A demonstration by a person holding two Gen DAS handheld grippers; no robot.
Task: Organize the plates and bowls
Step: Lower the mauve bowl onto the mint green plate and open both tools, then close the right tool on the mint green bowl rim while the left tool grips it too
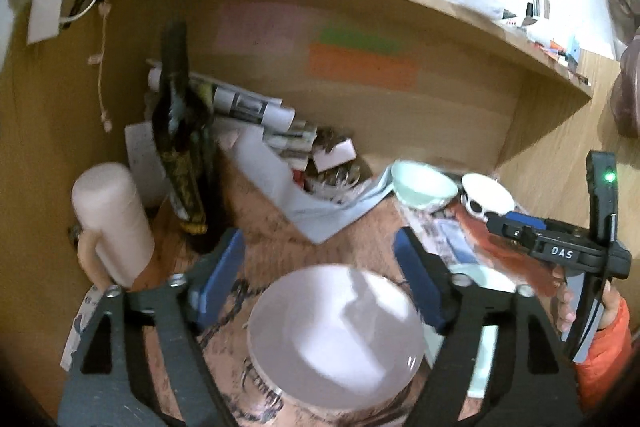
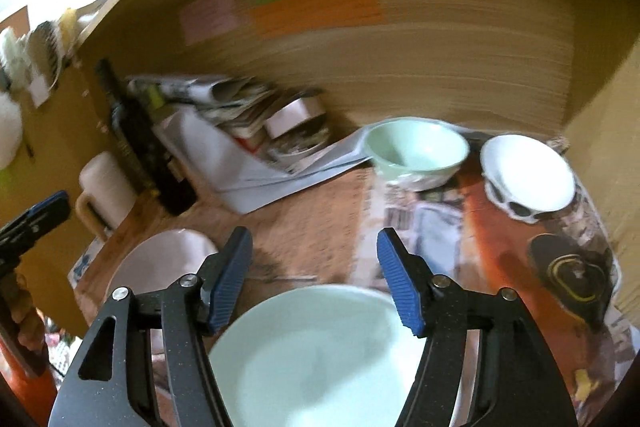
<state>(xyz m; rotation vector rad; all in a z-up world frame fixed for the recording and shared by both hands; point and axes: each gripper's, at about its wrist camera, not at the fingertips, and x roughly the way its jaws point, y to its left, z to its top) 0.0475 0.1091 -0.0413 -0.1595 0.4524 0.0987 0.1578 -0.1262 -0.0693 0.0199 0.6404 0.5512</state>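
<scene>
A pale pink plate (image 1: pixel 336 339) lies below the left gripper (image 1: pixel 320 279), a mint plate (image 2: pixel 316 355) below the right gripper (image 2: pixel 316 279); both jaws released, empty.

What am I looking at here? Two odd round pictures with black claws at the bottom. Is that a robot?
No robot: a person holds a hand tool with two fingers in each hand, and each tool carries a wide-angle camera looking along its fingers. One picture is from the left gripper, the other from the right gripper. Both stand open and hold nothing. Below the left one lies a pink plate, below the right one a pale green plate. Farther back on the cluttered desk sit a green bowl and a white bowl. At the left stand a pink mug and a dark bottle.
</scene>
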